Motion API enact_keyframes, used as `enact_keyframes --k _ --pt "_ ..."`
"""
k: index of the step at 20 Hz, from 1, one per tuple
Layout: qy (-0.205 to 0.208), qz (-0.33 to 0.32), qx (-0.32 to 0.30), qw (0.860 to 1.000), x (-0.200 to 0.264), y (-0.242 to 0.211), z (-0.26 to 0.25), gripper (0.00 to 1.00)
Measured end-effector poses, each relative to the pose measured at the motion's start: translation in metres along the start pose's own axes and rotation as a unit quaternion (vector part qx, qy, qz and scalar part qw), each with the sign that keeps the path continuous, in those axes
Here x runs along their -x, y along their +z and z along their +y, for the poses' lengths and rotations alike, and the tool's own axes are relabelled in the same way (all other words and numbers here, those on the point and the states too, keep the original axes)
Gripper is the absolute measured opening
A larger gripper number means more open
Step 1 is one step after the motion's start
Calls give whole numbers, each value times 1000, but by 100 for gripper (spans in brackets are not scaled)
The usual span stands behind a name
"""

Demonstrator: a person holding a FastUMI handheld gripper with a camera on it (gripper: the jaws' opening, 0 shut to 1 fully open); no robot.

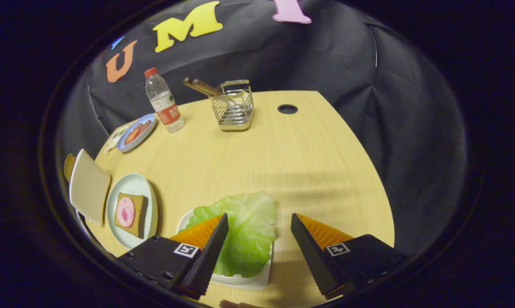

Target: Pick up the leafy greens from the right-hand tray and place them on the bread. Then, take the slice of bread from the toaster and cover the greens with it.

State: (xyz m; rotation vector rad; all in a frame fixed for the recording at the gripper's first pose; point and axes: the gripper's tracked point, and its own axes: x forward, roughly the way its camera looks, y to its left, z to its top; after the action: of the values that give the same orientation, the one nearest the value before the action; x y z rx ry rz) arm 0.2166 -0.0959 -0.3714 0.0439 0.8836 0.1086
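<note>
Jaws released over leafy greens (244, 231) on white tray (257, 280); centre gripper (259, 222) on leaf, lower, pinch thick edge.

Counter (308, 158): pale wood grain, with a round cable hole (287, 109) near its far edge. Wire utensil holder (233, 107) containing wooden handles. Clear water bottle (164, 101), red cap, upright. Beside it, a blue plate (136, 132) of sliced food.

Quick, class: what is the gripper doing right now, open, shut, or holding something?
Gripper: open, holding nothing; its fingers straddle the leafy greens on the white tray.
</note>
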Motion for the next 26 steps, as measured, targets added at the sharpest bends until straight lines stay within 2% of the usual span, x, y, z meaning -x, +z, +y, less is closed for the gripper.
enact_keyframes --k 1,4,5,7,8,11,13,14,15,18,26 --pt "-6 8 3 1000 -5 -3 0 91" --pt "-15 21 19 999 -15 -3 1 71" --pt "-11 23 22 999 -14 -3 6 70" --pt "-22 19 36 999 -13 0 5 48" --pt "-33 11 44 998 -13 4 2 48" --pt "-53 11 67 996 -11 6 0 14" --pt "-53 17 81 995 -12 4 -2 11" --pt "-65 16 80 995 -7 5 -6 6" --pt "-60 16 77 995 -8 7 -3 1" --pt "-38 -12 83 996 10 15 8 0" --pt "-29 -67 108 991 75 23 41 0"
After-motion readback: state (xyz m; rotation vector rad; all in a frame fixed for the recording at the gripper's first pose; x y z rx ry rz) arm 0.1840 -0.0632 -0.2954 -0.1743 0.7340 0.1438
